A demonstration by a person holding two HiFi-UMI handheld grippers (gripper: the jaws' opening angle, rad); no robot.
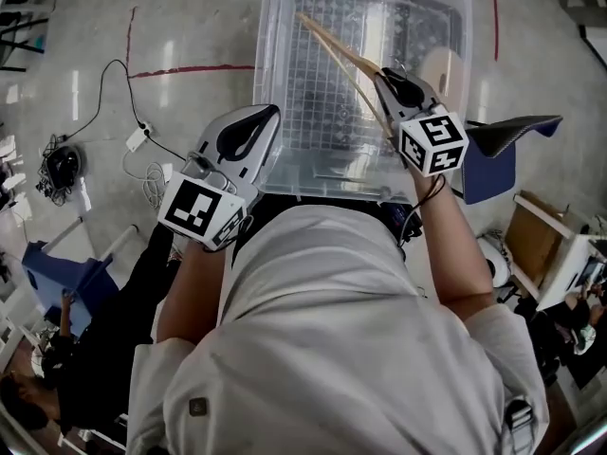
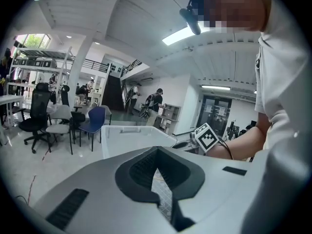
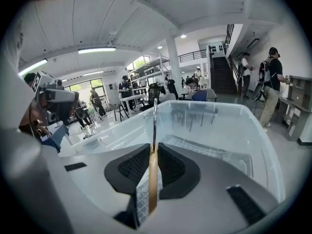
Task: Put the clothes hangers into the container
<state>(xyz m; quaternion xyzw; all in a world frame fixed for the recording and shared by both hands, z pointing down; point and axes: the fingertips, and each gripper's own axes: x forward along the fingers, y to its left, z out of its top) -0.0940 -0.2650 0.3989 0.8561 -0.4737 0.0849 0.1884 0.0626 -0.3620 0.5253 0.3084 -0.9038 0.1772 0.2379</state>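
Note:
A clear plastic container stands on the floor in front of me, its gridded bottom bare. My right gripper hangs over its right side, shut on a wooden clothes hanger whose arms slant up-left over the inside. In the right gripper view the wooden bar is pinched between the pads of the gripper, and its metal hook rises above the container. My left gripper hovers at the near left rim, jaws together and nothing in them. From its own view the left gripper points over the container.
Cables and a power strip lie on the floor to the left, beside red tape lines. A blue chair and a cardboard box stand at the right. A seated person is at lower left.

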